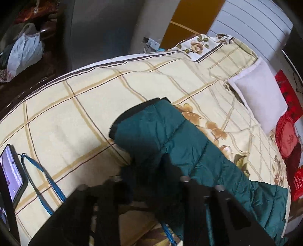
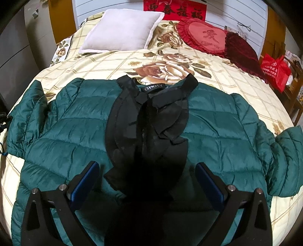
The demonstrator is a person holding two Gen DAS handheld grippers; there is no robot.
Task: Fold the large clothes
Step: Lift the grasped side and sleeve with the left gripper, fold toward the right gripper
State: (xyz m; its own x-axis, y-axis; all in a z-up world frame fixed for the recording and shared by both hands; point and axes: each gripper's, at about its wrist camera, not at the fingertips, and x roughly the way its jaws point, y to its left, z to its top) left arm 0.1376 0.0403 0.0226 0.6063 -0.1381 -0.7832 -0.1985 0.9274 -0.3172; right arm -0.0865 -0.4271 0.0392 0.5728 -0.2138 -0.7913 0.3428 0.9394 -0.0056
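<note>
Jacket (image 2: 75,132): green, spread flat on bed (image 2: 217,75), collar toward 12 o'clock.
Left gripper (image 1: 149,170): at sleeve (image 1: 151,128); jaw state cannot be told.
Right gripper (image 2: 147,170): jaws apart over jacket.

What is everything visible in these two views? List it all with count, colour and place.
puffer jacket: one, teal with black lining, spread front-up across the bed, sleeves out to both sides
bedspread: one, cream check with roses, covering the bed
pillow: one, pale, at the head, left
heart cushions: two, red and dark red, at the head, right
red banner: one, on the headboard
red bag: one, beside the bed, right
phone: one, dark, screen lit, near the bed edge
blue cord: one, beside the phone
white plastic bag: one, off the bed, far left
left gripper: black, over a sleeve; jaws blurred
right gripper: black, blue pads, jaws open above the jacket
</note>
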